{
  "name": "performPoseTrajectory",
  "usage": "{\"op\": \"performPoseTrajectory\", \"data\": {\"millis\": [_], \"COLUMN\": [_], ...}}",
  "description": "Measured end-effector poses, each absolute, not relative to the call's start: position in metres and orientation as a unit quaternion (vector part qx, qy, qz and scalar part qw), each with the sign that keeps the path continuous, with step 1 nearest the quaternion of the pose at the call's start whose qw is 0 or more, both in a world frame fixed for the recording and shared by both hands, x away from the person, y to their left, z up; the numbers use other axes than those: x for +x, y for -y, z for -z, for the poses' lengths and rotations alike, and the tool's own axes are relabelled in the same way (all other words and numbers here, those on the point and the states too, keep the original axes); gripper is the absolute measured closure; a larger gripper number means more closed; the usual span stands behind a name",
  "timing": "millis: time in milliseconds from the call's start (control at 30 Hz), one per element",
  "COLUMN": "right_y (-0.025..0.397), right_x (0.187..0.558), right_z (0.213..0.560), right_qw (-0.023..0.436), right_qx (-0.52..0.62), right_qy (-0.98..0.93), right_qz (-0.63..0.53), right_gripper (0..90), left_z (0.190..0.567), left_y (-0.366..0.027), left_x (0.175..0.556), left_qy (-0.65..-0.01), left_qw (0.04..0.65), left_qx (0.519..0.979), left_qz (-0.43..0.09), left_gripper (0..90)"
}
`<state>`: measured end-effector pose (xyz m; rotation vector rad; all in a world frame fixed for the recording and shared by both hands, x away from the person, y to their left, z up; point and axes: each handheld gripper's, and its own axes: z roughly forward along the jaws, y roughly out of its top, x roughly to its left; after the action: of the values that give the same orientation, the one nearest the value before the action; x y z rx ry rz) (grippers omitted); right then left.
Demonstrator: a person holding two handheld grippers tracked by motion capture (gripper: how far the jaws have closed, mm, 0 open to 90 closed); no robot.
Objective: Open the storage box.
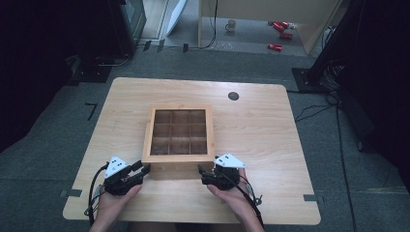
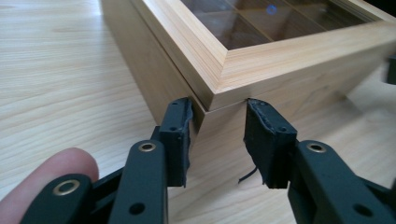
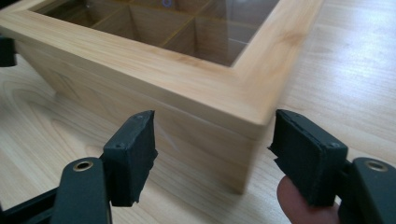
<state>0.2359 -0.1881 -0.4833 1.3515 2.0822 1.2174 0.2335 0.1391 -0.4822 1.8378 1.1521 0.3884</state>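
Observation:
A light wooden box (image 1: 179,158) with a glass-paned lid stands mid-table; several square compartments show through the pane. My left gripper (image 1: 141,169) is open at the box's near-left corner. In the left gripper view that gripper (image 2: 218,109) has its jaws either side of the corner of the box (image 2: 280,51), just under the lid's rim. My right gripper (image 1: 201,173) is open at the near-right corner. In the right gripper view the gripper (image 3: 215,121) straddles the corner of the box (image 3: 140,60) with wide gaps on both sides.
The wooden table (image 1: 261,135) has a round dark hole (image 1: 233,95) behind the box on the right. Beyond the far edge, on the floor, lie red objects (image 1: 278,47), a mug (image 1: 231,25) and cables (image 1: 314,112).

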Motion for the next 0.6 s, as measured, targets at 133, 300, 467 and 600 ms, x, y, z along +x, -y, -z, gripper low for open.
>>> {"op": "performPoseTrajectory", "data": {"millis": [133,300,467,600], "right_y": [0.1927,0.1936,0.1944,0.1946], "right_x": [0.2391,0.2393,0.2373,0.2358], "right_z": [0.4874,0.4913,0.4926,0.4910], "right_qw": [0.178,0.178,0.177,0.180], "right_qx": [0.492,0.489,0.494,0.496], "right_qy": [-0.733,-0.736,-0.729,-0.727], "right_qz": [-0.435,-0.434,-0.439,-0.440], "right_gripper": [33.6,35.4,37.7,41.0], "left_z": [0.4844,0.4830,0.4810,0.4806], "left_y": [-0.1355,-0.1380,-0.1386,-0.1399], "left_x": [0.2352,0.2366,0.2364,0.2370], "left_qy": [-0.471,-0.474,-0.472,-0.475], "left_qw": [0.444,0.455,0.455,0.455], "left_qx": [0.747,0.741,0.741,0.739], "left_qz": [-0.154,-0.140,-0.144,-0.147], "left_gripper": [56.4,55.3,56.7,57.7]}}
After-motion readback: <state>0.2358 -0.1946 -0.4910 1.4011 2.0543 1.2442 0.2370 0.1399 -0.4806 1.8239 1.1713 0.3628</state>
